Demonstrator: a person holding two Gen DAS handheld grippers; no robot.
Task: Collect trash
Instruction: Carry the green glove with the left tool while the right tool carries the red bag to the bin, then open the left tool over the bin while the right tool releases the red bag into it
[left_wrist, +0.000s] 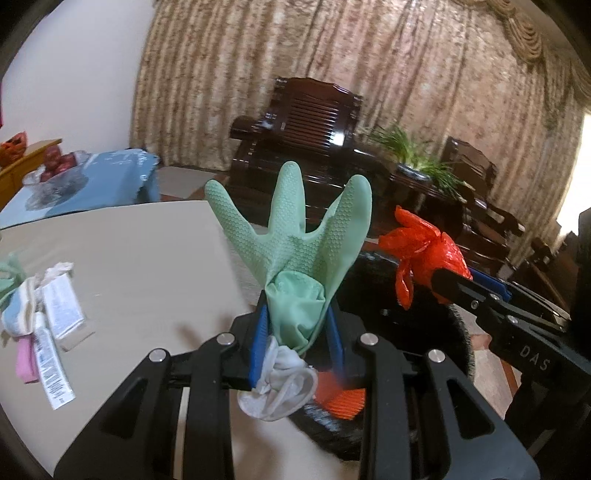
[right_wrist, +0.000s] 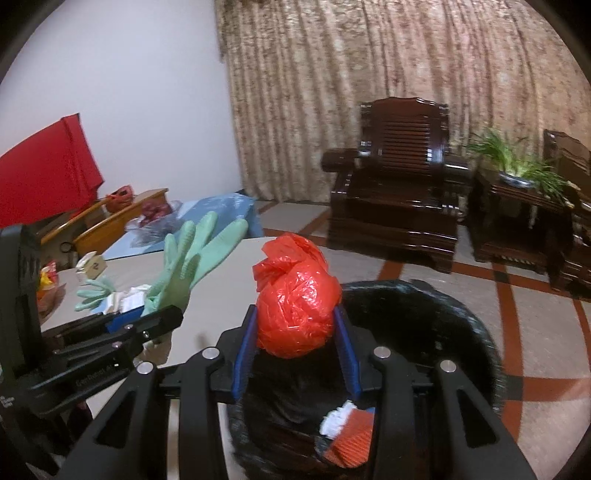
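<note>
The left gripper (left_wrist: 297, 325) is clamped on a green rubber glove (left_wrist: 295, 236), its blue pads squeezing the cuff while the textured fingers stand up and splay above the jaws; a crumpled white tissue (left_wrist: 280, 391) hangs from the same grip below the cuff. The right gripper (right_wrist: 297, 332) is closed around a balled-up red plastic bag (right_wrist: 297, 299), which bulges above its two blue pads.

The landmark is the black-lined trash bin (right_wrist: 436, 314) standing on the floor beside the beige table (left_wrist: 140, 258). The red bag is held over the near side of the bin's mouth. The glove is held at the table's edge, just left of the bin, partly over its rim. Inside the bin lie an orange ribbed piece (right_wrist: 351, 443) and a bit of white paper (right_wrist: 338, 419).

On the table, well left of the bin, remain a second green glove (right_wrist: 94, 293), white printed packets (left_wrist: 61, 306) and a pink item (left_wrist: 26, 360). Beyond the bin stand a dark wooden armchair (right_wrist: 402, 192) and a potted green plant (right_wrist: 517, 162) before a patterned curtain (right_wrist: 369, 74).
</note>
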